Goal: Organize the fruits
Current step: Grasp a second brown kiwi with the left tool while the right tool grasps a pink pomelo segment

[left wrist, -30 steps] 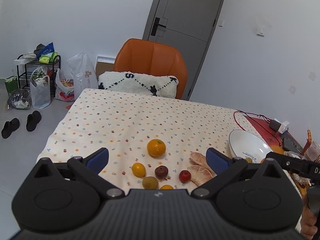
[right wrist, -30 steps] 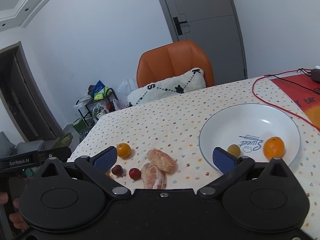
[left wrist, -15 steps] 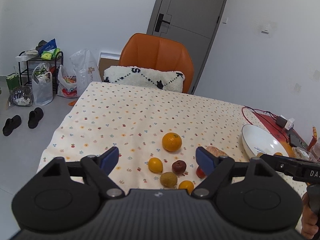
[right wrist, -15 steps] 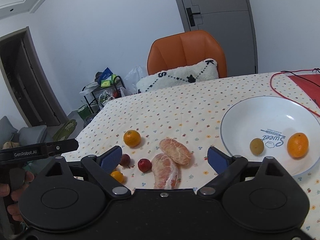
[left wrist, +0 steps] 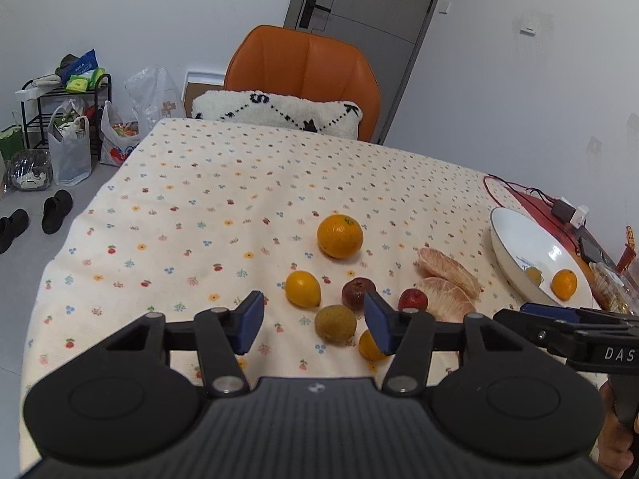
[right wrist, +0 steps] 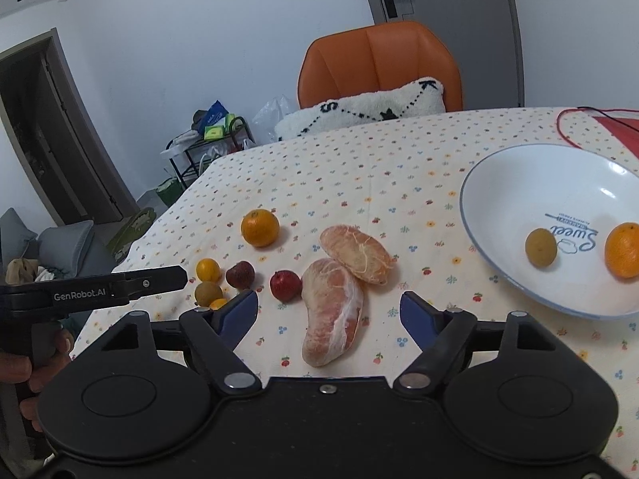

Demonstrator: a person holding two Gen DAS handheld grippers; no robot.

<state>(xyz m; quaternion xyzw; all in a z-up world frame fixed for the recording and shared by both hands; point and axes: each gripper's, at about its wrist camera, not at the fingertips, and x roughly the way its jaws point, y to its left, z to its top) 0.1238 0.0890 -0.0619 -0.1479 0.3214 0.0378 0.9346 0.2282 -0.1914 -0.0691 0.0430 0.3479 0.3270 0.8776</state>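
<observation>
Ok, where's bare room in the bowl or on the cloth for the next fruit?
The white bowl is bare across its far and left side; only a greenish fruit and an orange sit at its near right. The cloth between the pomelo segments and the bowl is bare too. It is crowded left of the red fruit.

Small fruits (left wrist: 335, 322) cluster mid-frame on the desk (left wrist: 223, 199), pomelo segments (right wrist: 333, 311) just right of them, bowl (right wrist: 519, 183) far right holding two fruits.

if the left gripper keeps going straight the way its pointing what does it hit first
Probably the greenish-brown fruit, which sits between the open fingers of the left gripper; depth is unclear, so the yellow fruit just beyond could come first.
</observation>
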